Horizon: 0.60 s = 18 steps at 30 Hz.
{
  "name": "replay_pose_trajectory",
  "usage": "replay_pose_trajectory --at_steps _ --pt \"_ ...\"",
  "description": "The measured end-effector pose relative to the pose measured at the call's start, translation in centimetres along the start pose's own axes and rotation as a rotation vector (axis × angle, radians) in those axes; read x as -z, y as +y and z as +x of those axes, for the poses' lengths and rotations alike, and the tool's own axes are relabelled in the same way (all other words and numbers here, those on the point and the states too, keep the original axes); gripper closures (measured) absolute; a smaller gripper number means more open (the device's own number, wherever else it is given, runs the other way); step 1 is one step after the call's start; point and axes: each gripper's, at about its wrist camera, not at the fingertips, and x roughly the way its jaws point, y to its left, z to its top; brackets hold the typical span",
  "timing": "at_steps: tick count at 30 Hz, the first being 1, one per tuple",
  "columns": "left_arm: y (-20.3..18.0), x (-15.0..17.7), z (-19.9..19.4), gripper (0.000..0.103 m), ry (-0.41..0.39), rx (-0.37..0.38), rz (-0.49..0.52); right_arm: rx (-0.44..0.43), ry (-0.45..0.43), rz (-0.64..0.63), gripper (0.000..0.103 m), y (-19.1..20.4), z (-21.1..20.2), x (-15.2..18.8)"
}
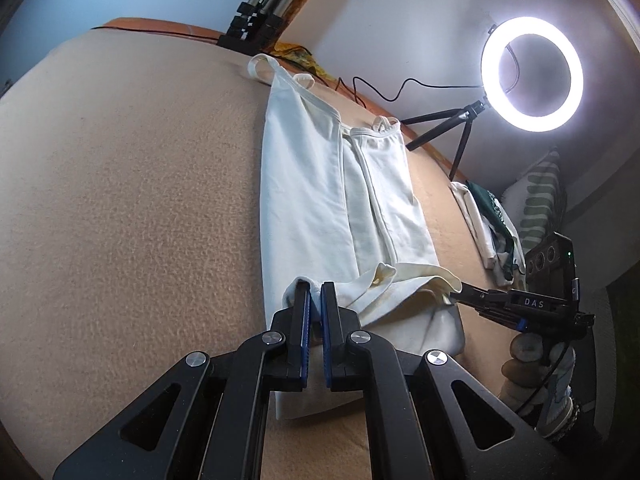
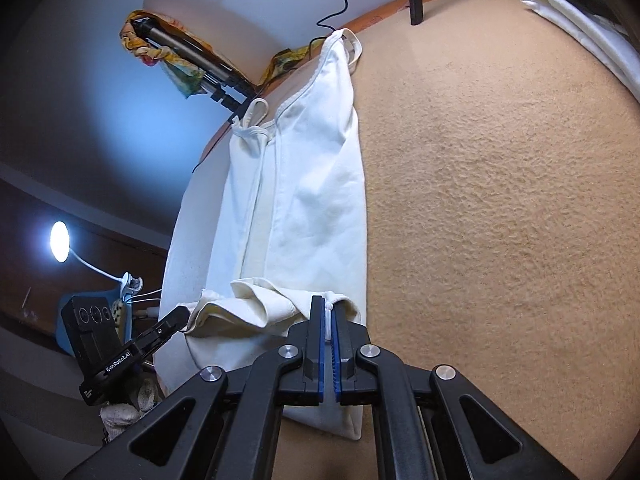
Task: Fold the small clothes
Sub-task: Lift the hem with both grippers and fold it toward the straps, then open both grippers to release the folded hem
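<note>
Left wrist: white garment (image 1: 340, 208) hem between left hand-held gripper (image 1: 315, 296) fingers.

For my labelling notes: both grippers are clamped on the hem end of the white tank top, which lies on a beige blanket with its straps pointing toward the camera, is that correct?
Not quite. The white tank top has its straps at the far end, away from the camera, as the left wrist view shows. Otherwise correct: the left gripper and right gripper are clamped on its hem end, on the beige blanket.

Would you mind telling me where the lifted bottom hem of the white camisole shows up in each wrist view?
Left wrist: hem low centre, between left gripper and right gripper.
Right wrist: hem low centre-left, between right gripper and left gripper.
Shared landmark: folded tripod.
</note>
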Motion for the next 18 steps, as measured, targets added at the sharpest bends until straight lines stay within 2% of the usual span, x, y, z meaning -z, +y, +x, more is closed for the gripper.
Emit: replay_pose_trajectory --at_steps 2,3,4,5,6,7,9,12,14,18 --pt "-0.3 -0.1 0.0 0.097 -0.005 -0.016 0.020 -0.002 0.000 0.002 0.102 -0.1 0.0 0.0" --pt "-0.6 -0.2 -0.2 0.093 -0.007 -0.034 0.033 -0.002 -0.001 -0.004 0.097 0.0 -0.1 0.0" --pt "-0.7 -0.3 -0.4 0.092 -0.016 -0.051 0.041 0.000 -0.006 -0.011 0.097 0.1 -0.5 0.0" --pt "-0.7 -0.4 -0.8 0.091 -0.033 -0.064 0.047 0.006 -0.021 -0.026 0.090 0.3 -0.9 0.0" --pt "-0.8 -0.5 -1.4 0.091 -0.056 -0.070 0.053 0.014 -0.035 -0.037 0.078 0.5 -1.3 0.1" --pt "-0.8 -0.5 -2.2 0.089 -0.083 -0.073 0.061 0.020 -0.053 -0.051 0.076 0.7 -1.9 0.1" --pt "-1.1 -0.4 -3.2 0.087 -0.116 -0.072 0.086 0.010 -0.081 -0.101 0.075 1.6 -2.9 0.5" --pt "-1.8 0.4 -3.7 0.087 -0.116 -0.051 0.150 -0.021 -0.063 -0.198 0.076 3.1 -3.1 1.5" --pt "-2.2 0.8 -2.9 0.087 -0.081 -0.035 0.185 -0.041 -0.029 -0.249 0.077 3.9 -2.3 2.2" --pt "-2.6 1.2 -0.3 0.087 0.006 -0.045 0.206 -0.019 0.026 -0.284 0.077 4.5 0.1 2.5"
